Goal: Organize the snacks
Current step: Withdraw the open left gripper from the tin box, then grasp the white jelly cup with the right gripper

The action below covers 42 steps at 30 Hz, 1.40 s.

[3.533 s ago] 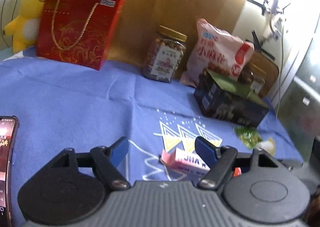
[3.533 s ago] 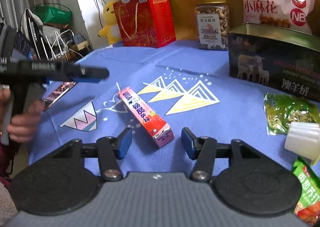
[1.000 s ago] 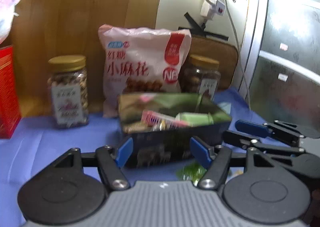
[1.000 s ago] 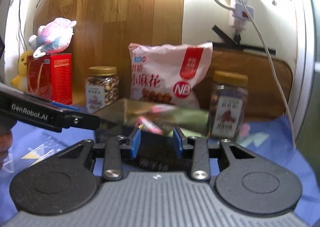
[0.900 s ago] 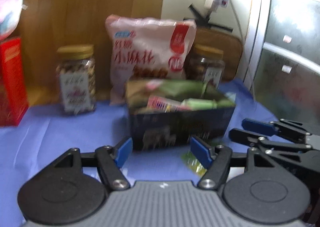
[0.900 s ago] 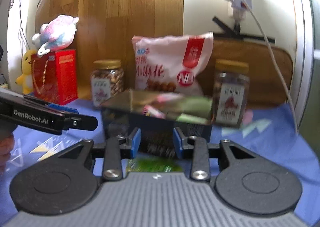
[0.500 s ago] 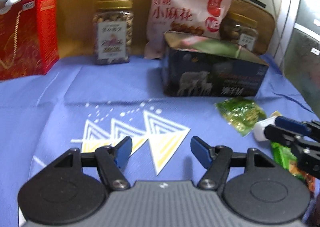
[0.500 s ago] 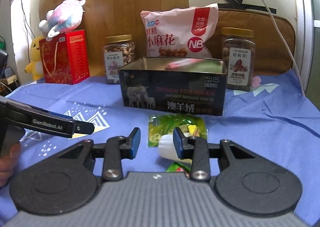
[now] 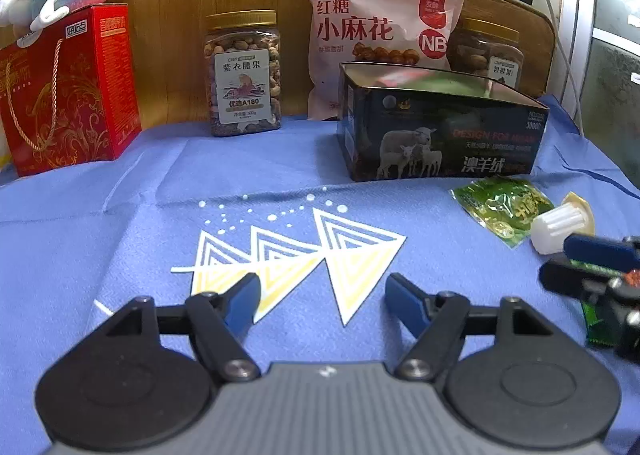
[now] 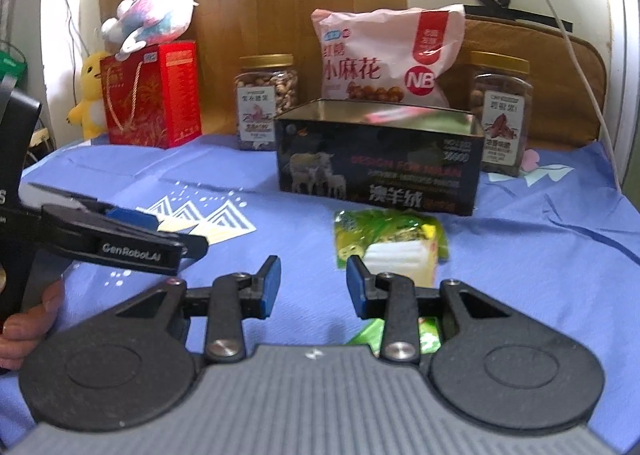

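Blue cloth (image 9: 100, 239) printed with white and yellow triangles covers the table. Left gripper (image 9: 322, 295) hovers over the triangle print, its jaws widening with nothing between them. Right gripper (image 10: 313, 283) has its blue pads a moderate gap apart, empty, with a white ridged jelly cup (image 10: 400, 257) just beyond its right pad at 1 o'clock; the cup lies on its side against a green snack packet (image 10: 380, 227), whose writing is too blurred to read. A second green packet (image 10: 368, 335) shows partly under the right gripper. At 12 o'clock from the right gripper stands an open black tin (image 10: 380, 171) with sheep pictured on its side and the lettering "DESIGN FOR MILAN"; a pink wrapper shows inside its rim. Behind the tin leans a pink bag (image 10: 384, 55) marked "NB" and "小麻花". Gold-lidded nut jars stand either side: left jar (image 9: 242, 73) labelled "A180", right jar (image 10: 502, 113). At 10 o'clock sits a red gift bag (image 10: 152, 95) with a pastel plush toy (image 10: 152, 13) on top. Left gripper's side reads "GenRobot.AI" in the right wrist view.
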Each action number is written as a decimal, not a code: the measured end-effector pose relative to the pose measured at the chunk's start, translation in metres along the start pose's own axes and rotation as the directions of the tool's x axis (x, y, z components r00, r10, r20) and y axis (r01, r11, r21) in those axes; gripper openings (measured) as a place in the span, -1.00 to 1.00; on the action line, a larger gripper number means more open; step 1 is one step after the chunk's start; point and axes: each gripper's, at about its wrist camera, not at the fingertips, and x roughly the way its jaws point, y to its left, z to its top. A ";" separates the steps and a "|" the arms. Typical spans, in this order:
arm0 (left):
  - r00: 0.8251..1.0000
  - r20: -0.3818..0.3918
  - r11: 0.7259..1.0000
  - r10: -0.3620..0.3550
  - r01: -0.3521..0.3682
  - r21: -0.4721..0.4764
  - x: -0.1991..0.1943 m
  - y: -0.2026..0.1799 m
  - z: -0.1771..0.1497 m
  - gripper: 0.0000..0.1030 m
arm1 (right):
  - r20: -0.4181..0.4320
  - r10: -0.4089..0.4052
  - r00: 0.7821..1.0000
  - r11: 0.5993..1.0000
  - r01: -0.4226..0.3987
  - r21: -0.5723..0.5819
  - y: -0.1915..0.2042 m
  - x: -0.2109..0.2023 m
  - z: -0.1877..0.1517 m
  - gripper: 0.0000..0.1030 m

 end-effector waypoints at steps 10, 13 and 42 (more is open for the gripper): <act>1.000 0.001 1.000 0.013 -0.013 0.015 -0.001 -0.003 -0.001 0.39 | -0.044 -0.001 0.999 1.000 0.002 0.021 0.003 0.009 -0.010 -0.23; 1.000 -0.001 1.000 0.015 -0.015 0.017 0.000 -0.002 -0.001 0.42 | -0.051 0.001 0.999 0.999 0.000 0.034 0.002 0.010 -0.011 -0.20; 1.000 0.008 0.998 -0.029 0.030 -0.052 -0.002 0.009 -0.001 0.65 | 0.057 -0.122 0.991 0.914 0.090 0.396 -0.107 -0.028 0.030 -0.06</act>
